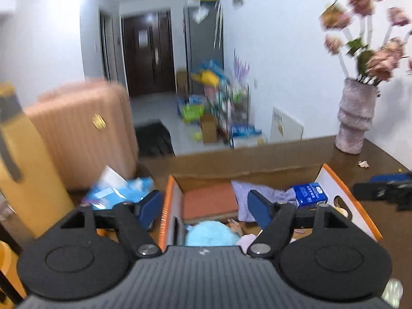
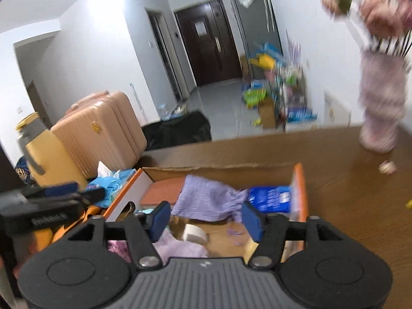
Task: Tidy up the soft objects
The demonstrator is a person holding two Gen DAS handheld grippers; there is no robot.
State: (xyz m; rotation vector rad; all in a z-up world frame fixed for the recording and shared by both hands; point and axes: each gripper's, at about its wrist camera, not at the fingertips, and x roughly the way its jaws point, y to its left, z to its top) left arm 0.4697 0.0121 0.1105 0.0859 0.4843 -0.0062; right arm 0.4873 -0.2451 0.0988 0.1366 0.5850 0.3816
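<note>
Cloth [image 2: 206, 195], lilac and crumpled, lies in the far middle of the cardboard box [image 2: 297, 180] on your brown table [image 2: 347, 193], with a blue packet [image 2: 270, 198] to its right and an orange pad [image 2: 164, 193] to its left. Your left gripper [image 1: 204, 207] hangs wide and empty over a blue fluffy thing [image 1: 211, 233] at the box's near left. Your right gripper [image 2: 206, 219] is also spread wide, holding nothing, above a tape roll [image 2: 194, 233].

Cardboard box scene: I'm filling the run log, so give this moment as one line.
left gripper: open, empty | right gripper: open, empty | both over cardboard box | purple cloth inside
</note>
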